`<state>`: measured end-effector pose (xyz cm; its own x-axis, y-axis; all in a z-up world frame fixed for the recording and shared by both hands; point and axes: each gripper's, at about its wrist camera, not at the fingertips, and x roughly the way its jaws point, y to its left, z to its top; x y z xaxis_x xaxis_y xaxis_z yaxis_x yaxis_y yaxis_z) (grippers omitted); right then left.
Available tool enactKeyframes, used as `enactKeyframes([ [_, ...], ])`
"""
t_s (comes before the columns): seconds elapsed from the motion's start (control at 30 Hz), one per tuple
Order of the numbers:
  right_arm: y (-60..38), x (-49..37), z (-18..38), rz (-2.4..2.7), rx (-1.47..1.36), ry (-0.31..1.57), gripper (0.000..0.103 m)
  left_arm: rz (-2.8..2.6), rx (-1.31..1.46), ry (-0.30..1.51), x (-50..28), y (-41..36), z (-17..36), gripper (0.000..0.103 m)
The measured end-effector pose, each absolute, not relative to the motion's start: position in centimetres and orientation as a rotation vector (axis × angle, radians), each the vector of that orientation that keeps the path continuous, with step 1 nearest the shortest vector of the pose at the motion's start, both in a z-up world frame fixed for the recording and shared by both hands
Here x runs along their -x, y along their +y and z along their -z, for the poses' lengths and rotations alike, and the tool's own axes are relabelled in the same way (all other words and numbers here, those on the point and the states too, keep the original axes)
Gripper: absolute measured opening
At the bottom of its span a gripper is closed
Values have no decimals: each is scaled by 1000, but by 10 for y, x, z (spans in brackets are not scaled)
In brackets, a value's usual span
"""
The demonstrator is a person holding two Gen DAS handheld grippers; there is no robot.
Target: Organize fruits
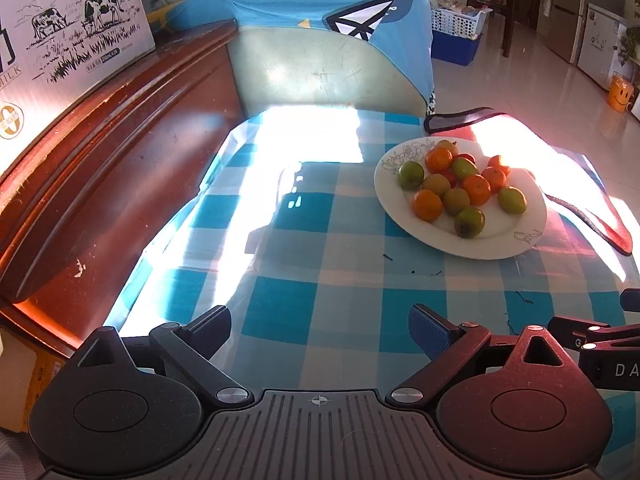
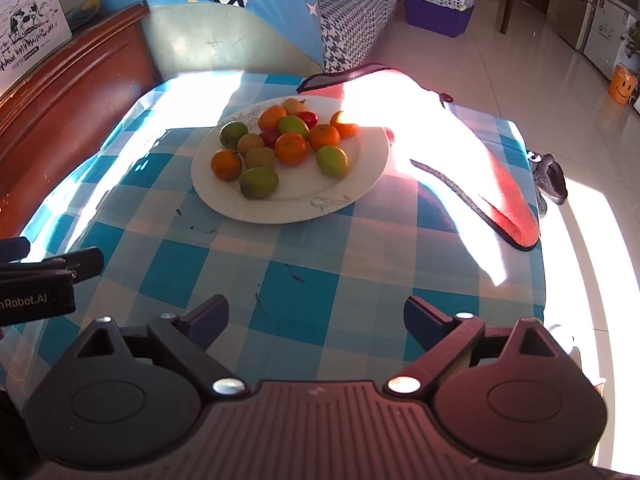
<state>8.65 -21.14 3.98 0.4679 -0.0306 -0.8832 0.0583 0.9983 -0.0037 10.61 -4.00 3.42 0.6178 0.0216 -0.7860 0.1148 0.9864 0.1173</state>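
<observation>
A white plate (image 1: 504, 236) (image 2: 304, 204) on the blue checked tablecloth holds several orange tangerines (image 1: 427, 205) (image 2: 226, 165), green fruits (image 1: 469, 222) (image 2: 258, 182) and small red fruits (image 2: 307, 118). My left gripper (image 1: 322, 332) is open and empty, low over the cloth, well short and left of the plate. My right gripper (image 2: 316, 320) is open and empty, near the table's front, the plate ahead and slightly left. The right gripper's side shows at the right edge of the left wrist view (image 1: 600, 340); the left one at the left edge of the right wrist view (image 2: 48, 280).
A red cloth with dark trim (image 1: 612, 228) (image 2: 508, 204) lies right of the plate, reaching the table edge. A wooden headboard (image 1: 120, 140) runs along the left with a milk carton box (image 1: 68, 28) on it. A blue-covered seat back (image 1: 320, 60) stands behind. Tiled floor lies right.
</observation>
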Motion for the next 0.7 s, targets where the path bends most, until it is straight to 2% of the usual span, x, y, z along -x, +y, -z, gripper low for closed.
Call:
enactKeyframes([
  [0.7,-203,-112,-29,125,25,1097,96,-50,-107,963,-132,-48,-15,97],
])
